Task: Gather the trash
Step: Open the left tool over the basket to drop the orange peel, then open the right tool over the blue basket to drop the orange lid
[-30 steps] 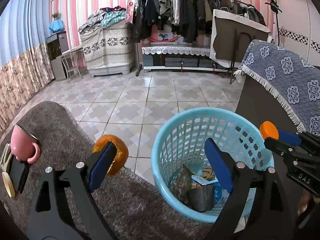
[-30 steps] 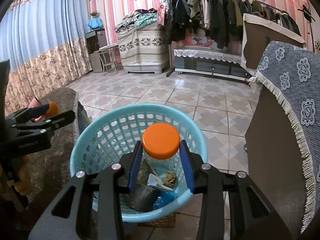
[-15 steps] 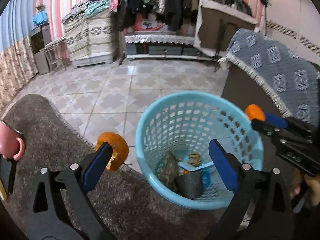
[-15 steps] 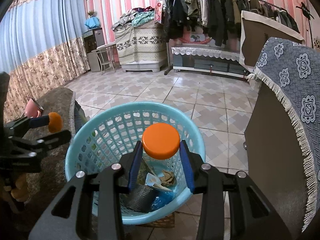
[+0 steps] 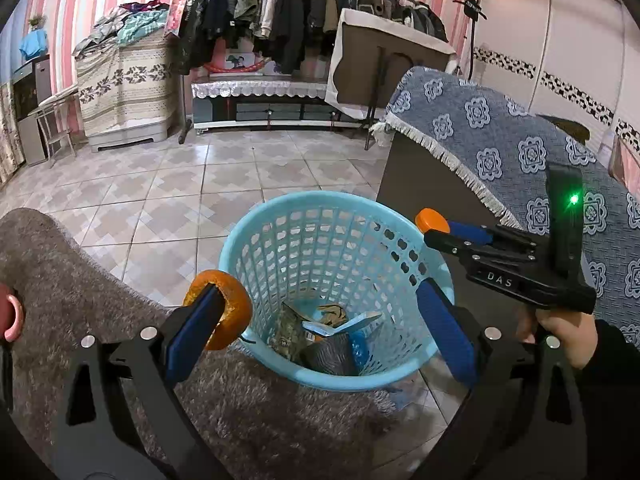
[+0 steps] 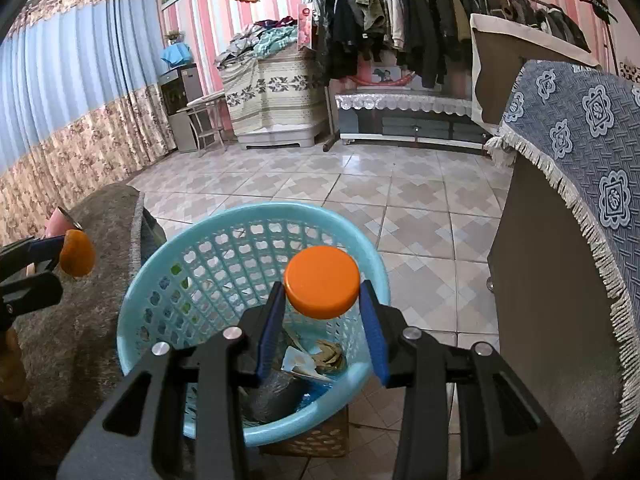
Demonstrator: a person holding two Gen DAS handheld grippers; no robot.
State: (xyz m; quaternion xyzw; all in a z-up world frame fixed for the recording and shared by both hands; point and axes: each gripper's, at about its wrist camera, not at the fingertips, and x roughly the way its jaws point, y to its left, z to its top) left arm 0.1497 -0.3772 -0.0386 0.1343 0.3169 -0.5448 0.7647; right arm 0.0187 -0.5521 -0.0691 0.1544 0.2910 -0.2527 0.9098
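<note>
A light blue plastic basket holds wrappers and a dark cup. My left gripper is open wide over the basket's near rim, with nothing between its pads. A piece of orange peel clings to the tip of its left finger. My right gripper is shut on a clear bottle with an orange cap. The bottle hangs above the basket's right side, and the fingers hide most of its body.
A grey shaggy rug covers the surface left of the basket, with a pink mug at its edge. Furniture under a blue patterned cloth stands close on the right. Tiled floor stretches beyond. A hand grips the right tool.
The left view has swung so the basket now lies between its fingers, and its jaws have widened a little. The right gripper keeps the capped bottle over the basket, slightly lower.
</note>
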